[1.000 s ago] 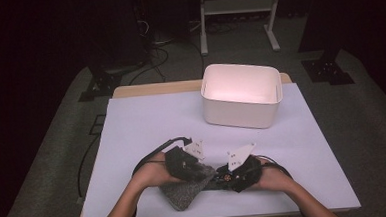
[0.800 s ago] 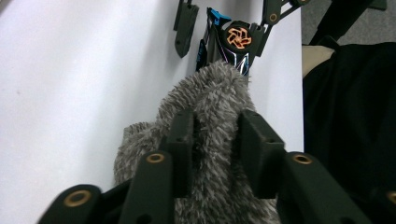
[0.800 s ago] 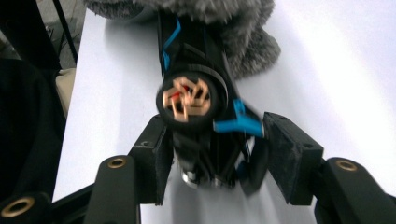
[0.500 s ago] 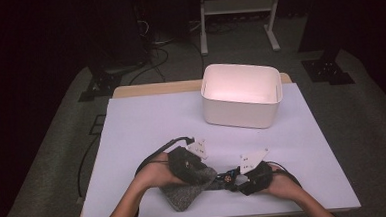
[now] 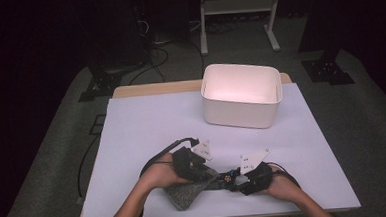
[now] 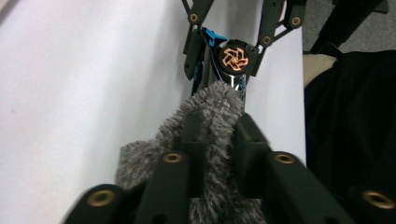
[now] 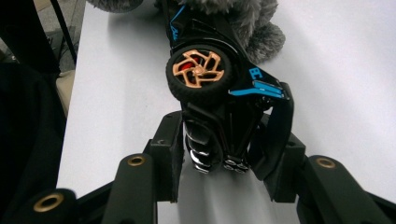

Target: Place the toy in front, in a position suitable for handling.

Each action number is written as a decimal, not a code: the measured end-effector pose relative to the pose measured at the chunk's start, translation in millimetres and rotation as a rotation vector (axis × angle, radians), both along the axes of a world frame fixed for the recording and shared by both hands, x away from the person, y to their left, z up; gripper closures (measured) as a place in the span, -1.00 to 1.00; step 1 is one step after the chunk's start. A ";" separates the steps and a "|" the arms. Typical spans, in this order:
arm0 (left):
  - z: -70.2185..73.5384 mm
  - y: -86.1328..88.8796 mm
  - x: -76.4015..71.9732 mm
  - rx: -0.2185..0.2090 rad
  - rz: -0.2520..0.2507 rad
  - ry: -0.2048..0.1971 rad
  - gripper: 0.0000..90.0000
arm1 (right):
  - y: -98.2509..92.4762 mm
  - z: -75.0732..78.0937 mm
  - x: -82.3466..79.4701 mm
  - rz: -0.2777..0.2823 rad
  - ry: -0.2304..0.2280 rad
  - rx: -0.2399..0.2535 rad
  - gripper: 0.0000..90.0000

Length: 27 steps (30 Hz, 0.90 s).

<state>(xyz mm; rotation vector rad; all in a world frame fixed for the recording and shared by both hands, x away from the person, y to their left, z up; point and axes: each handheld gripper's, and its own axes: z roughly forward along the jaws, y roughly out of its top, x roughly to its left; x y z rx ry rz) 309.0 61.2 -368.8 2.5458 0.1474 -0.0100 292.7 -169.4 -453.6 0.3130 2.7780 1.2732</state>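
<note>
A grey fuzzy cloth (image 5: 184, 195) lies near the table's front edge. My left gripper (image 5: 209, 175) is shut on a bunched fold of the cloth (image 6: 215, 105), and its jaws have just closed there. A black toy car (image 7: 219, 93) with orange wheels and blue trim pokes out of the cloth (image 7: 250, 16), nose hidden in the fuzz. My right gripper (image 7: 222, 158) has just been closing; its pads press on both sides of the car's rear. In the high view the car (image 5: 225, 178) bridges the two grippers, with the right gripper (image 5: 233, 180) at its right.
A white open bin (image 5: 241, 93) stands at the back right of the white-covered table (image 5: 147, 126). Cables trail from both grippers. The table's near edge lies just behind the person's hands, and dark floor surrounds the table.
The right gripper has shifted slightly right and toward the near edge with the car. The left hand has stayed nearly where it was on the cloth.
</note>
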 end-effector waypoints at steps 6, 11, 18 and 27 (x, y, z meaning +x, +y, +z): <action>2.6 -16.9 -4.2 -0.006 -0.055 -0.012 0.82 | -0.2 -0.9 1.1 -0.003 0.012 0.014 0.20; 1.8 -51.0 -5.6 0.010 -0.118 -0.012 0.81 | 0.4 -1.7 1.6 -0.011 0.028 0.030 0.20; 3.3 -39.7 -1.6 0.016 -0.090 -0.020 0.81 | -1.1 -2.6 1.3 -0.018 0.037 0.046 0.22; 1.5 -38.1 3.1 -0.023 -0.067 -0.008 0.80 | 1.6 -3.4 0.1 -0.019 0.030 0.051 0.23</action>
